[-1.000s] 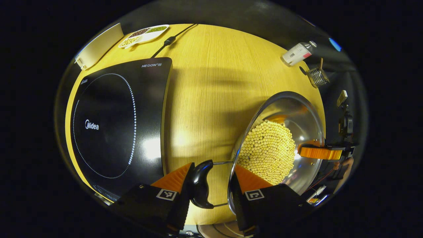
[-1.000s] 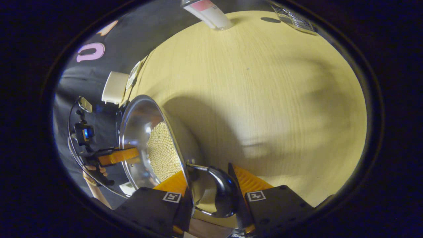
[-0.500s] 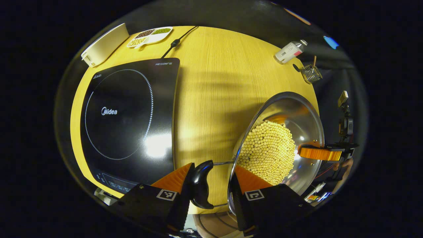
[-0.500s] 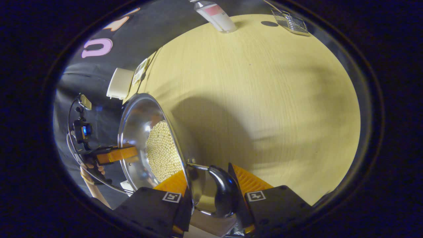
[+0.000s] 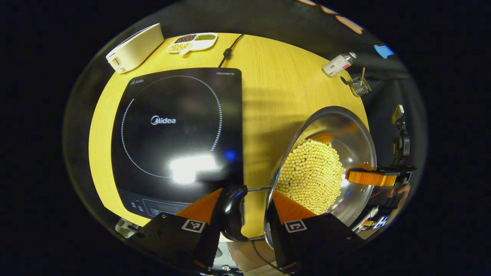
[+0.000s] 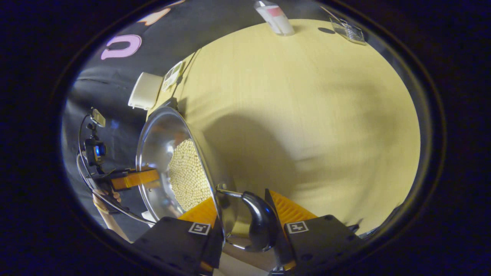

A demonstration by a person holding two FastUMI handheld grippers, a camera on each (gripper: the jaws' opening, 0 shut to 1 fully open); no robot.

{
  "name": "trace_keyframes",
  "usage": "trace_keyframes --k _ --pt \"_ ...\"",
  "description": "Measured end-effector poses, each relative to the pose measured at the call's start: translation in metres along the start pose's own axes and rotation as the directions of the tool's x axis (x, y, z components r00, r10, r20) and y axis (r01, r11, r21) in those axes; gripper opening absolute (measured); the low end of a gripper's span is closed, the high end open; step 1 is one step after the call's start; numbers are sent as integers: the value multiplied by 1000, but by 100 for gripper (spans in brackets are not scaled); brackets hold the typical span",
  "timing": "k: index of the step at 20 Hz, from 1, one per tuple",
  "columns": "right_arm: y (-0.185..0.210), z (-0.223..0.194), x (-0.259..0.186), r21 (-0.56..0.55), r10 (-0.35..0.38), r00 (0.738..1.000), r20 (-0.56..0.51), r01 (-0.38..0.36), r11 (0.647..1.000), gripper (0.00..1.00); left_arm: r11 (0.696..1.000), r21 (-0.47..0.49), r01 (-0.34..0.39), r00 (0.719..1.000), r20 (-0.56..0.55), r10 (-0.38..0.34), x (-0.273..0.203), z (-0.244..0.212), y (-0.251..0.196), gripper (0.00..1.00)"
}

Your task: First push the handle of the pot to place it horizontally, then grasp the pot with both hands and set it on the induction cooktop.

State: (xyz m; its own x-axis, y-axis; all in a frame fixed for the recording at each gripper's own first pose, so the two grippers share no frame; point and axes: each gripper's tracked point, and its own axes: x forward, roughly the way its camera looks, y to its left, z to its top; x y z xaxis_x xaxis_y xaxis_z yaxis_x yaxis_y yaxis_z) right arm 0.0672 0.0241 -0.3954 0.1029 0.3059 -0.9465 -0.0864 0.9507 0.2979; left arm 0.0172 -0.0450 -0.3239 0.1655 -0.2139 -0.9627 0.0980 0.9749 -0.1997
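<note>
In the left gripper view, the induction cooktop (image 5: 176, 134) lies flat on the wooden table (image 5: 276, 88), and everything else is placed from it. Behind the cooktop sit a white box (image 5: 134, 48) and a divided dish of beans (image 5: 192, 41). To its right, held above the table and not over the glass, is the steel pot (image 5: 326, 168), holding pale beads (image 5: 310, 176). The left gripper (image 5: 245, 209) has its jaws clenched on the pot's black side handle (image 5: 232, 214), which stands between the fingers at the cooktop's near right corner; the pot's rim lies just inside the right-hand finger. Farther right of the cooktop, the right gripper (image 5: 374, 177) meets the pot's far rim.

In the right gripper view, that gripper (image 6: 245, 222) grasps the opposite black handle (image 6: 259, 224), handle between the jaws, bowl to their left. A bottle (image 6: 278, 19) and wire rack (image 6: 347, 31) stand at the table's far edge.
</note>
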Motion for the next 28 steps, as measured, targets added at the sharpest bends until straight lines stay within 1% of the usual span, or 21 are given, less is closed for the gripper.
trace_keyframes --k 1,2,5,6,7,9,12,14,17,18,20,24,28 --pt "12 -3 2 3 -7 1000 7 7 1000 51 1000 7 9 1000 4 -9 -3 0 12 63" --pt "25 -5 5 7 -13 1000 13 13 1000 57 1000 12 18 1000 9 -18 -7 0 25 60" --pt "70 -16 21 22 -23 1000 12 23 999 57 999 37 32 999 23 -33 -18 5 68 60" --pt "85 -16 29 24 -23 1000 14 23 999 57 998 45 32 999 27 -34 -21 7 85 60" --pt "97 -18 34 24 -23 1000 16 22 999 51 998 48 31 999 32 -32 -25 10 100 60" --pt "123 -16 47 17 -21 1000 22 21 1000 51 998 53 23 999 48 -25 -29 16 129 58" --pt "160 -3 69 -5 -19 999 29 19 1000 51 998 55 5 996 87 -10 -35 29 165 60" --pt "179 8 80 -23 -20 999 36 21 1000 51 999 53 0 993 118 -6 -36 37 184 60" --pt "201 24 95 -42 -28 998 47 30 999 51 999 46 -8 990 143 2 -39 53 208 59" --pt "207 31 98 -46 -27 998 54 29 998 57 999 45 -11 988 157 4 -38 60 215 60" --pt "216 41 106 -52 -27 998 59 30 998 51 999 48 -22 982 188 13 -37 72 227 59" --pt "225 62 121 -48 -30 997 71 33 998 51 997 66 -42 974 224 26 -32 92 241 59" --pt "224 79 127 -36 -44 995 88 47 998 51 995 83 -60 971 237 39 -28 101 243 59"
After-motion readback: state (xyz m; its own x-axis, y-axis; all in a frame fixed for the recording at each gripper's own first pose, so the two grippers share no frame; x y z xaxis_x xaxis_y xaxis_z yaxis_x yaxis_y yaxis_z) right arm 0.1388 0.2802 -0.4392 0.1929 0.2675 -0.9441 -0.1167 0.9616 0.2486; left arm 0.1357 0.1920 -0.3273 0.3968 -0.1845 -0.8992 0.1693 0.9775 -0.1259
